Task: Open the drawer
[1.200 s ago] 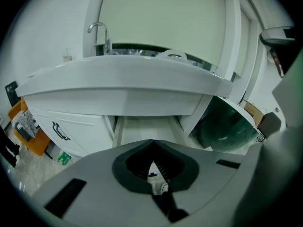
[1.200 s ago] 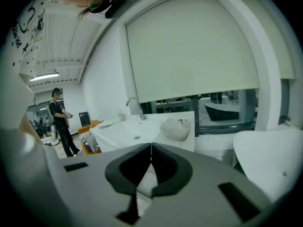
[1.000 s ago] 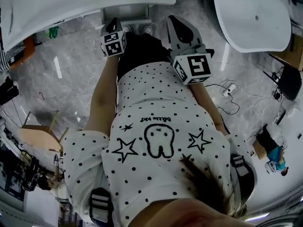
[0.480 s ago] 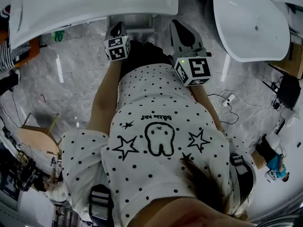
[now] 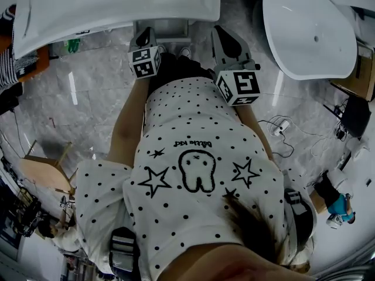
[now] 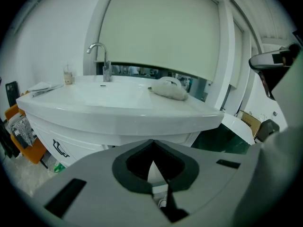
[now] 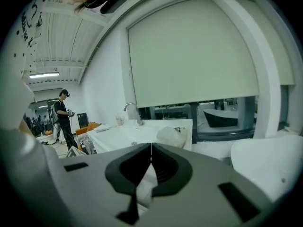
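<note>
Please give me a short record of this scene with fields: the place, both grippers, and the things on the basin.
place: white washbasin on a white cabinet, with a person standing before it
cabinet front: nothing pulled out, as far as seen
left gripper: jaws shut, nothing between them
right gripper: jaws shut, nothing between them
on basin: faucet, white cloth-like bundle

White drawer (image 6: 79, 139) — under the basin (image 6: 118, 115)
</note>
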Demonstrator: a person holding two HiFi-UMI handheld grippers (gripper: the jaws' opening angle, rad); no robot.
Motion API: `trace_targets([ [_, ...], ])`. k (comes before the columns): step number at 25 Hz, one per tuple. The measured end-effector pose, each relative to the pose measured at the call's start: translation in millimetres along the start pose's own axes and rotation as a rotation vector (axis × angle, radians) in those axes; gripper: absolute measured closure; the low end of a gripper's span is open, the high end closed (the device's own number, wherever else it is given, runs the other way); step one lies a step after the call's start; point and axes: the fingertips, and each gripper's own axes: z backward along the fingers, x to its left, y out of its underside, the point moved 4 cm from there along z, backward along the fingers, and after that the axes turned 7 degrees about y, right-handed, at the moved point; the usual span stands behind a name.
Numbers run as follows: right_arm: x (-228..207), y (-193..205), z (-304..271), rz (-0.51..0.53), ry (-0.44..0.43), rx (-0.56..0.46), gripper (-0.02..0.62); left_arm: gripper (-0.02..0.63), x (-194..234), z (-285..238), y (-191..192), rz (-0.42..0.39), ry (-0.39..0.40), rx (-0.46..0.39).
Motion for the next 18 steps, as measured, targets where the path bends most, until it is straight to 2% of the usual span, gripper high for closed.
trace_targets([
  [10,6,1,4,0.010,0.005,-0.016,0.581,0.601,-8,15,-21,0.018,0.028,-0.091],
  [18,7,1,13,0.014,0.041,-0.027,0.581,0.601,-18,30,-42,0.026,0.070,-0.168],
])
